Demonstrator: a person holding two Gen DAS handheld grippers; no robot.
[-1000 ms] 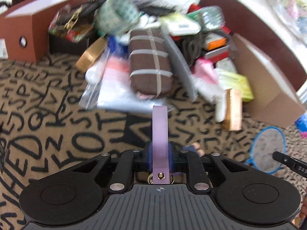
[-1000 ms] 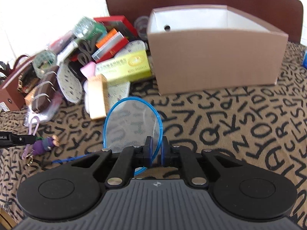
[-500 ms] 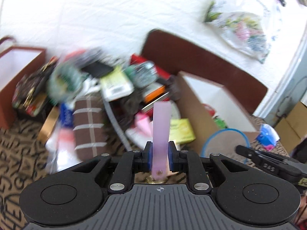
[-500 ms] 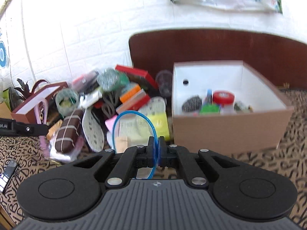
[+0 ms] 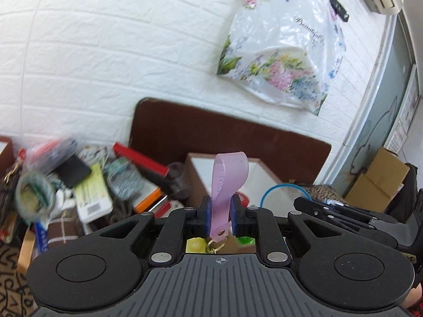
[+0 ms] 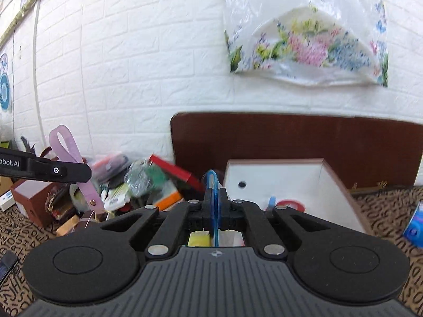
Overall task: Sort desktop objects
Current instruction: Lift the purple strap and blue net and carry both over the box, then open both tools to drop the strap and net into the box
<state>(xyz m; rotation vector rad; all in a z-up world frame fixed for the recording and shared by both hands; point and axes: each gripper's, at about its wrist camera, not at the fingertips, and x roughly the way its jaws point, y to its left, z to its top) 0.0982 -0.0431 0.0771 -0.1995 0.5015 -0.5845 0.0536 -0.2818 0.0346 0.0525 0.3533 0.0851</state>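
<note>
My left gripper (image 5: 220, 211) is shut on a pink strap keychain (image 5: 227, 185) and holds it raised in front of the brown open-top box (image 5: 201, 166). The strap also shows in the right wrist view (image 6: 71, 155), with the left gripper's fingers (image 6: 60, 170) at the left. My right gripper (image 6: 214, 203) is shut on the blue rim of a round mesh net (image 6: 212, 185), seen edge-on. The net's hoop shows in the left wrist view (image 5: 283, 189). The box (image 6: 277, 174) stands just ahead of the right gripper.
A pile of mixed objects (image 5: 87, 185) lies left of the box, against a dark headboard (image 6: 290, 137). A brown paper bag (image 6: 31, 198) stands at far left. The surface is a letter-print cloth (image 6: 383, 206). A blue item (image 6: 415, 222) lies at right.
Both grippers have risen and tilted up with their objects, from low over the cloth to box height. The views now show mostly wall.
</note>
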